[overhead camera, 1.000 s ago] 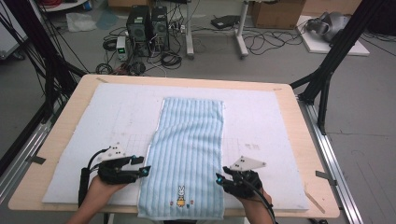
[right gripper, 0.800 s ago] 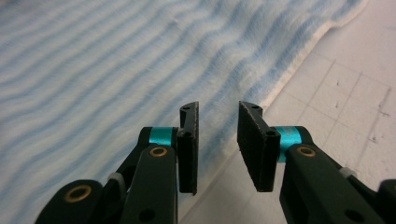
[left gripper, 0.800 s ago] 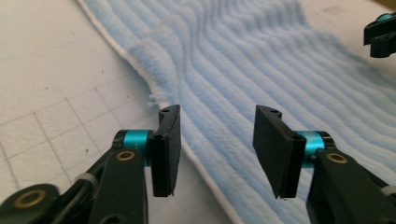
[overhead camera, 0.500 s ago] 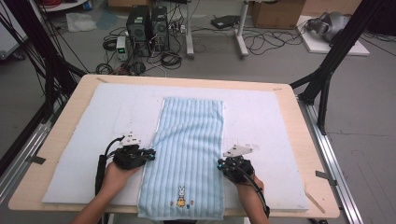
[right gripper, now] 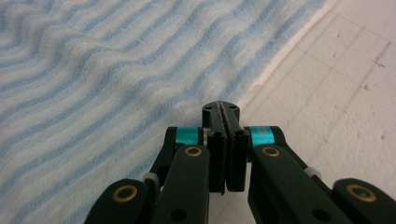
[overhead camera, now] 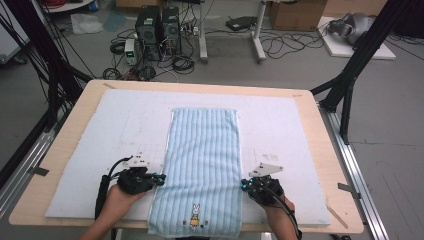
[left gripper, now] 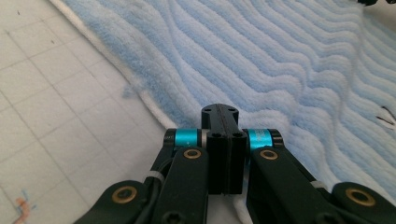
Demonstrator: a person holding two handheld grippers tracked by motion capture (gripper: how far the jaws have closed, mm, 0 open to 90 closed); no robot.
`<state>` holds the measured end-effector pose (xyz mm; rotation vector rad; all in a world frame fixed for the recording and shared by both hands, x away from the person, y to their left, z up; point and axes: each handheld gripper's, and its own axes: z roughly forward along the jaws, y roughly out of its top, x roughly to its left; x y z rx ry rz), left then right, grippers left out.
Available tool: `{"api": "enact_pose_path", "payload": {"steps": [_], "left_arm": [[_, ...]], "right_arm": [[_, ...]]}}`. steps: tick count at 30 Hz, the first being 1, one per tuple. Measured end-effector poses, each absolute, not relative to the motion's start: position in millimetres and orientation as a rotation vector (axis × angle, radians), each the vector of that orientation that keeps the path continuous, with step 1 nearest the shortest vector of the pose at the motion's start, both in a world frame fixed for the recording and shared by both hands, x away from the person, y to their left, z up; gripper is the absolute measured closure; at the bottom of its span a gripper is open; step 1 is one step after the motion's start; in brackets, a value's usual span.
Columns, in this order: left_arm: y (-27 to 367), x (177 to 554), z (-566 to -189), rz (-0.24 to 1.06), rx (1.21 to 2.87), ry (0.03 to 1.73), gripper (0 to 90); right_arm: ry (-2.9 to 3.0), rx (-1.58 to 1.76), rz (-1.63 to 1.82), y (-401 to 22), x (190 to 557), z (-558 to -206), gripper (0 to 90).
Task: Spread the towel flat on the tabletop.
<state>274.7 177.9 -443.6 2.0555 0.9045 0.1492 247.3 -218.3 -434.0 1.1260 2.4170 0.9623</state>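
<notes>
Now your left tongs (overhead camera: 159, 178) and right tongs (overhead camera: 243, 185) pinch the striped towel's (overhead camera: 202, 165) long edges, flat on the table (overhead camera: 320, 145); soft, limp cloth; grip hems.

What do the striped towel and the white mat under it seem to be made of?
The striped towel looks like soft terry cloth, probably cotton: fuzzy raised ribs in light blue and white, matte, with a stitched white edge. The white mat seems a thin matte sheet, perhaps foam or fabric, printed with a faint grid; its exact material is unclear.
</notes>
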Motion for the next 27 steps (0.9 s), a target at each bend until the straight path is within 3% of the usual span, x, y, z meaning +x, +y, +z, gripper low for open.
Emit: {"api": "enact_pose_path", "payload": {"steps": [1, 2, 3, 6, 12, 17, 23, 27], "left_arm": [[178.7, 275.1, -442.9, 0.169, 2.032, 0.906, 85.7], [179.7, 277.4, -442.0, 0.186, 2.005, 0.923, 73.3], [181.5, 280.4, -440.8, 0.196, 1.982, 0.927, 66.6], [186.0, 291.0, -436.6, 0.232, 1.919, 0.910, 57.9], [191.7, 327.7, -429.5, 0.324, 1.851, 0.859, 49.9], [189.6, 356.0, -423.4, 0.389, 1.838, 0.893, 49.7], [187.7, 388.5, -421.2, 0.347, 1.769, 0.996, 44.3], [182.2, 409.2, -420.3, 0.331, 1.772, 1.002, 41.5]], "right_arm": [[2.409, 1.130, 0.981, -220.0, 246.5, -433.1, 89.5], [2.393, 1.129, 1.011, -221.9, 246.9, -432.0, 89.3], [2.373, 1.136, 1.029, -223.2, 248.1, -430.9, 87.5], [2.315, 1.162, 1.074, -225.3, 253.6, -428.3, 80.7], [2.258, 1.169, 1.118, -229.0, 272.1, -427.1, 70.6], [2.242, 1.173, 1.114, -233.1, 291.9, -427.2, 61.7], [2.197, 1.193, 1.126, -237.8, 298.8, -422.6, 40.4], [2.186, 1.204, 1.137, -241.0, 303.7, -420.4, 31.6]]}}
